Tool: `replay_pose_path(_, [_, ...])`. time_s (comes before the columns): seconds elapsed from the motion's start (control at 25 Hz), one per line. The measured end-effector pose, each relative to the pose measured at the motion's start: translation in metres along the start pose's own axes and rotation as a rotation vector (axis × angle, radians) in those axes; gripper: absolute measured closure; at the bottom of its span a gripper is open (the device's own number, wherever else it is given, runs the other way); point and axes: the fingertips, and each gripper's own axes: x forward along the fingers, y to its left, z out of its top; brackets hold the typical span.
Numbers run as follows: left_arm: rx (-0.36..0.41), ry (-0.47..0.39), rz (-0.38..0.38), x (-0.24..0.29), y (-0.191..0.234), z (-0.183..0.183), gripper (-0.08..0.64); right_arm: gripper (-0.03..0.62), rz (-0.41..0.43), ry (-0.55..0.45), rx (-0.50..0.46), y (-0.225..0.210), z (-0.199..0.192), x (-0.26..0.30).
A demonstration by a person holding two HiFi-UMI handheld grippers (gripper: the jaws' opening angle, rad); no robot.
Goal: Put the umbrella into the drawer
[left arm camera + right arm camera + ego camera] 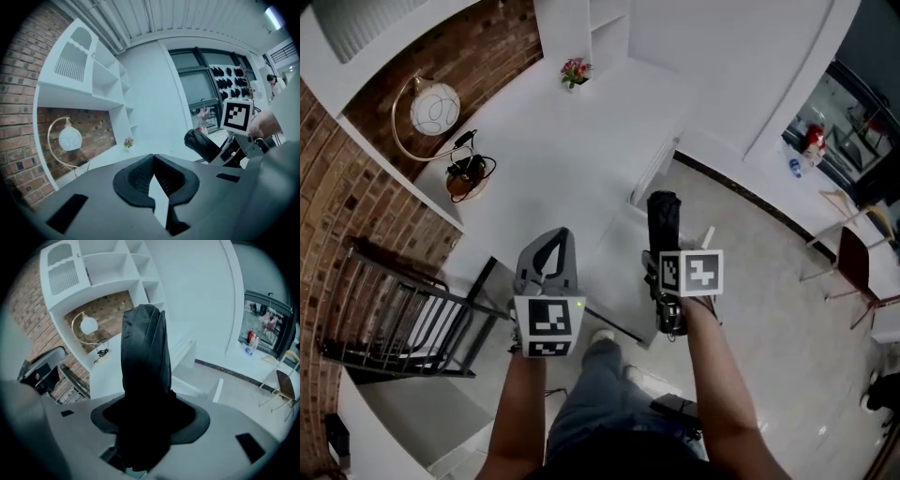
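My right gripper [664, 262] is shut on a black folded umbrella [662, 217], which juts forward past the jaws over the edge of the white desk [553, 159]. In the right gripper view the umbrella [145, 348] fills the space between the jaws of the right gripper [145, 416]. It also shows in the left gripper view as a dark roll [202, 143] at the right. What looks like a pulled-out white drawer [653, 171] stands just beyond the umbrella's tip. To the umbrella's left, my left gripper [547, 249] is shut and holds nothing, its pads [140, 176] meeting at the tips.
On the desk stand a round globe lamp [434, 110], a brown object with cables [466, 178] and a small flower pot [575, 73]. A black metal rack [394, 319] is at the lower left. A chair [861, 267] stands on the floor at the right.
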Motion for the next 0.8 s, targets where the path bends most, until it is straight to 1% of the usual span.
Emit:
replay_pose_path(0.2, [-0.016, 0.041, -0.069, 0.053, 0.013, -0.019, 0.558, 0.348, -0.043, 0.197, 0.107, -0.021, -0.013, 0.073])
replay_pose_path(0.28, [-0.028, 0.053, -0.090, 0.070, 0.017, -0.025, 0.558, 0.348, -0.043, 0.261, 0.193, -0.028, -0.023, 0.098])
replay_pose_path(0.4, [-0.058, 0.049, -0.118, 0.092, 0.024, -0.026, 0.558, 0.350, -0.037, 0.314, 0.357, -0.038, -0.036, 0.130])
replay_pose_path(0.48, [-0.034, 0.053, -0.134, 0.104, 0.029, -0.030, 0.558, 0.350, -0.033, 0.347, 0.406, -0.043, -0.048, 0.151])
replay_pose_path(0.56, [-0.014, 0.057, -0.139, 0.115, 0.034, -0.036, 0.558, 0.348, -0.034, 0.374, 0.409, -0.045, -0.059, 0.174])
replay_pose_path(0.64, [-0.022, 0.061, -0.154, 0.126, 0.035, -0.041, 0.558, 0.348, -0.038, 0.386, 0.392, -0.045, -0.068, 0.198])
replay_pose_path(0.8, [0.008, 0.072, -0.191, 0.143, 0.035, -0.054, 0.558, 0.346, -0.052, 0.412, 0.320, -0.045, -0.086, 0.238])
